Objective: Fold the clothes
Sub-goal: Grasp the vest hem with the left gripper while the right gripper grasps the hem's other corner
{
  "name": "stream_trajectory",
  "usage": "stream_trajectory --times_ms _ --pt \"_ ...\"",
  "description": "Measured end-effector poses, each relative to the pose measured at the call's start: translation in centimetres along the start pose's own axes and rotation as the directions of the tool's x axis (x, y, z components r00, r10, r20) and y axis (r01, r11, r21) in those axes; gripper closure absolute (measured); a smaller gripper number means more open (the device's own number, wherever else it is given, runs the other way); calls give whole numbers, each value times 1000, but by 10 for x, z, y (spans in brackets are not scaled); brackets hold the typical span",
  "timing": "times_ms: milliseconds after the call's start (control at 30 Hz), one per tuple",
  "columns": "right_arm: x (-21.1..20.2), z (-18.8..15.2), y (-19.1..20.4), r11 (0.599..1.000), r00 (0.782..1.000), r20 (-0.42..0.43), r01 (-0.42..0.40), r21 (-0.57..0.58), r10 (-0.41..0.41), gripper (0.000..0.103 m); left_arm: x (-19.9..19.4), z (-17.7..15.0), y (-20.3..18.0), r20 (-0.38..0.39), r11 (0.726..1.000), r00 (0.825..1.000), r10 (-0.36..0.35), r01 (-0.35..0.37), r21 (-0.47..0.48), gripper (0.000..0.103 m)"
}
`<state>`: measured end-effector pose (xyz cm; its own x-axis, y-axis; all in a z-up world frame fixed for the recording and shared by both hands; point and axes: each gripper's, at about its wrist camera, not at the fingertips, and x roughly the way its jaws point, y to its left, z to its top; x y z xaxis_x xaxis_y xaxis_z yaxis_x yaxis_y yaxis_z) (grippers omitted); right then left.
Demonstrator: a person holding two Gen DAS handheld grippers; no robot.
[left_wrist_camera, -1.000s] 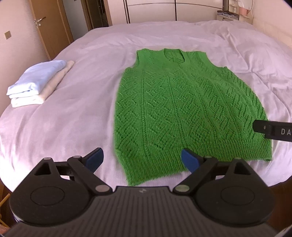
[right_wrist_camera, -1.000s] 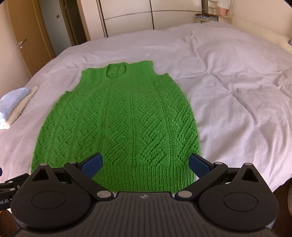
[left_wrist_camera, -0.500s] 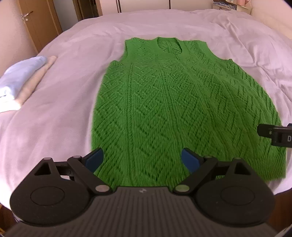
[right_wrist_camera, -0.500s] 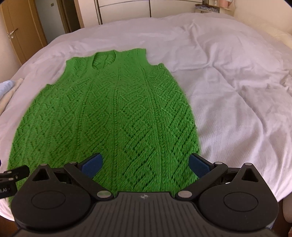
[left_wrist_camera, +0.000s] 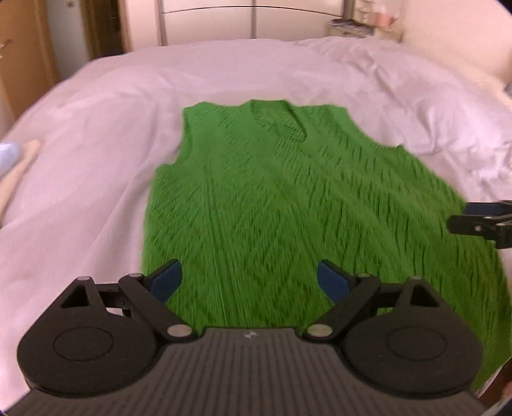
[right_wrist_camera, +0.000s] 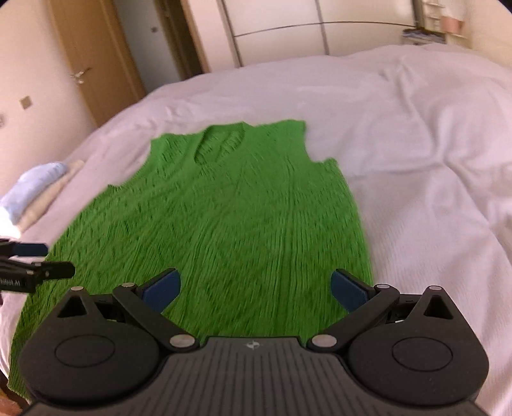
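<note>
A green knitted sleeveless vest (left_wrist_camera: 288, 204) lies flat on the white bed, neck at the far end, hem toward me; it also shows in the right wrist view (right_wrist_camera: 230, 224). My left gripper (left_wrist_camera: 249, 283) is open and empty above the vest's lower left part. My right gripper (right_wrist_camera: 254, 289) is open and empty above the lower right part. The right gripper's tip shows at the right edge of the left wrist view (left_wrist_camera: 480, 220). The left gripper's tip shows at the left edge of the right wrist view (right_wrist_camera: 35, 265). Both views are motion-blurred.
The white bed sheet (left_wrist_camera: 96, 153) is wrinkled on the right side (right_wrist_camera: 432, 166). A stack of folded pale blue and cream clothes (right_wrist_camera: 35, 192) lies at the bed's left edge. Wardrobe doors (right_wrist_camera: 288, 28) and a wooden door (right_wrist_camera: 83, 57) stand behind.
Both grippers have moved forward over the vest and tilted up, so the hem has dropped below them and more of the room shows. Both jaws stay open.
</note>
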<state>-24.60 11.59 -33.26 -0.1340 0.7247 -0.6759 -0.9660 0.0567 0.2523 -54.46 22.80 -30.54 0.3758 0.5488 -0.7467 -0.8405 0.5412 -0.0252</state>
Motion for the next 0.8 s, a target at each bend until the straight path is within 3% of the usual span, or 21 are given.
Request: stream_trajectory --times_ms 67,133,200,267,433,500,800 --pt "12 13 -8 999 999 -7 -37 -16 37 14 13 12 14 5 999 999 -49 49 18 21" --pt "26 28 -17 997 997 -19 -73 -34 72 19 29 24 27 9 996 997 -81 80 49 23" --pt "41 42 -24 994 995 -30 -97 -55 96 23 46 36 41 4 992 994 -113 113 64 40" --pt "58 55 -33 990 992 -42 -120 -69 117 37 64 49 57 -4 987 988 -155 155 50 45" --pt "105 94 -63 979 980 -83 -190 -80 183 49 110 87 102 32 967 967 -253 254 -32 45" --pt "120 111 -74 980 980 -64 -194 -54 190 49 127 104 117 55 959 962 -268 272 -74 36" --pt "190 180 -115 977 978 -11 -208 56 209 48 200 156 165 86 892 928 -362 372 -259 26"
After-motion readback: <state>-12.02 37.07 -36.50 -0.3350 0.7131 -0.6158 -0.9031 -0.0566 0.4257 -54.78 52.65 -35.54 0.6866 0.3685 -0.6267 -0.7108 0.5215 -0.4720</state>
